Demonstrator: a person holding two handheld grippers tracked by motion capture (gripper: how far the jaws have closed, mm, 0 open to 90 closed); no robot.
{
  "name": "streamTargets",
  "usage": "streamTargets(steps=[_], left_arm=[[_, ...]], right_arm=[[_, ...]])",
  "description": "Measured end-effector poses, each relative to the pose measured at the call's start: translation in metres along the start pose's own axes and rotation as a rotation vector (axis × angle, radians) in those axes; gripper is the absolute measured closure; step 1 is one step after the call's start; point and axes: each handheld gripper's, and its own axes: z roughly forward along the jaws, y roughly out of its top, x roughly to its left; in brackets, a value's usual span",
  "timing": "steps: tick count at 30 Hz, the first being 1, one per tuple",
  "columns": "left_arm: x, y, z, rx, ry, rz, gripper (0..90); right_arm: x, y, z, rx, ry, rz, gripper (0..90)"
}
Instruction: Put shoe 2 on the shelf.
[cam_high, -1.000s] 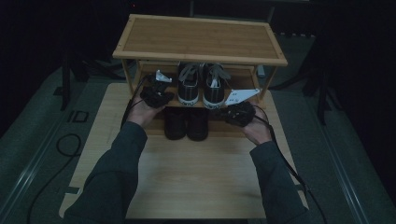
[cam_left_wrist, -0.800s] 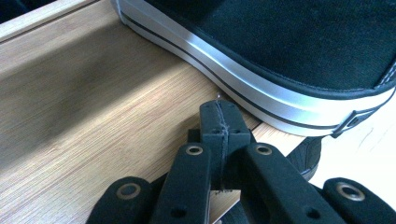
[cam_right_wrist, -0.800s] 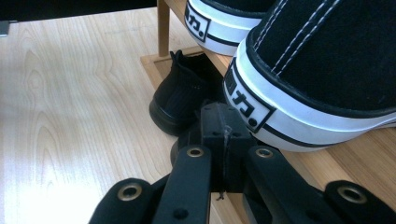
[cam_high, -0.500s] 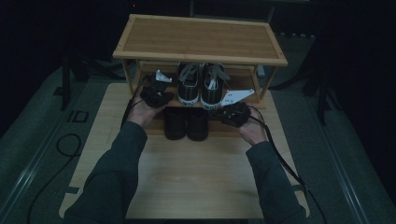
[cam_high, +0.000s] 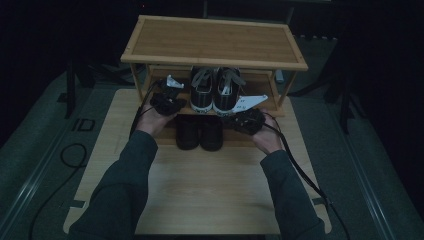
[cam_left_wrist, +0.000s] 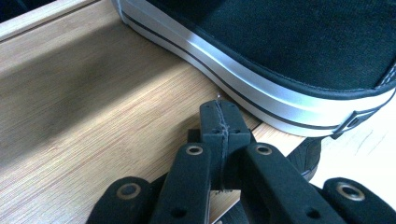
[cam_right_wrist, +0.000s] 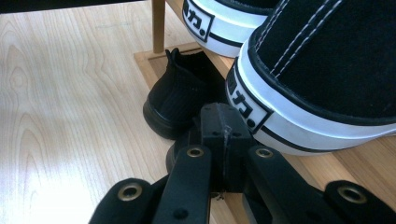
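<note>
Dim wooden rack (cam_high: 215, 40); right gripper (cam_high: 240, 119), pressed together, now nearer sneakers (cam_high: 215, 90); left gripper (cam_high: 167, 101) pressed together too. Reach underway, nothing gripped yet.

Long dark grey sleeves on both forearms. Left gripper (cam_high: 167, 101) and right gripper (cam_high: 245, 120): matte black bodies, each trailing a black cable (cam_high: 300, 175). Pale grey three-cornered plate (cam_high: 250, 102) on the right gripper, dotted with small holes. Black linkage arms carry brass-ringed rivets (cam_left_wrist: 194, 150). Jaw blocks are black, squared and rough-textured.
</note>
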Motion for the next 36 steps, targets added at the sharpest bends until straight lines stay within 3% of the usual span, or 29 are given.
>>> streamTargets(steps=[23,26,36], left_arm=[[0.000,-0.001,0.000,-0.005,0.003,-0.005,90.0],[0.000,-0.001,0.000,-0.005,0.002,-0.005,90.0],[-0.003,-0.001,-0.001,-0.010,0.025,0.010,90.0]], right_arm=[[-0.001,0.000,0.004,0.002,0.002,0.010,90.0],[-0.001,-0.006,0.007,0.041,-0.014,0.008,90.0],[-0.002,-0.022,0.002,0.047,-0.004,0.031,89.4]])
